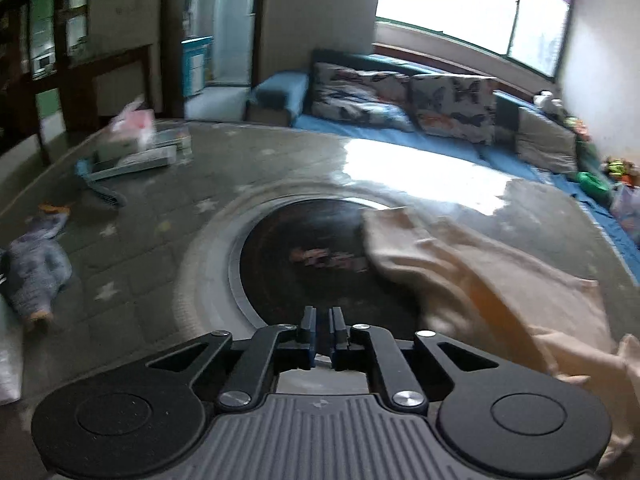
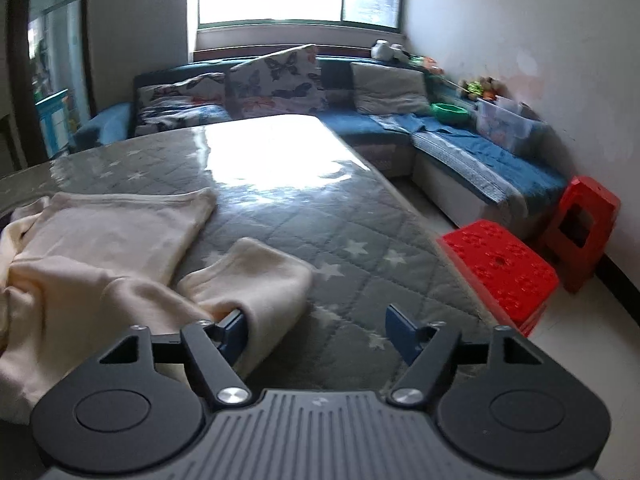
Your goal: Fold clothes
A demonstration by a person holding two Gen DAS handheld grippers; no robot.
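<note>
Cream fleece garment [image 2: 100, 264] lying rumpled on a quilted, star-patterned grey desk [image 2: 320, 224].
Right gripper [image 2: 320, 330] spread wide, its left finger touching a soft sleeve; left gripper [image 1: 323, 330] clenched, empty, over a round black inset [image 1: 304, 256].

Cream garment [image 2: 100, 256]; grey star-patterned table cover [image 2: 320, 232]; butterfly-print cushions [image 2: 276, 80]; blue sofa [image 2: 480, 152]; red stools [image 2: 504, 268].

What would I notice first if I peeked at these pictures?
Probably the cream-colored garment lying rumpled on the gray star-patterned table cover, just ahead of the open right hand-held gripper. Then the bright red stools on the floor at the table's right. In the left view, a big dark round disc sits in the tabletop, beyond the shut left hand-held gripper.
</note>
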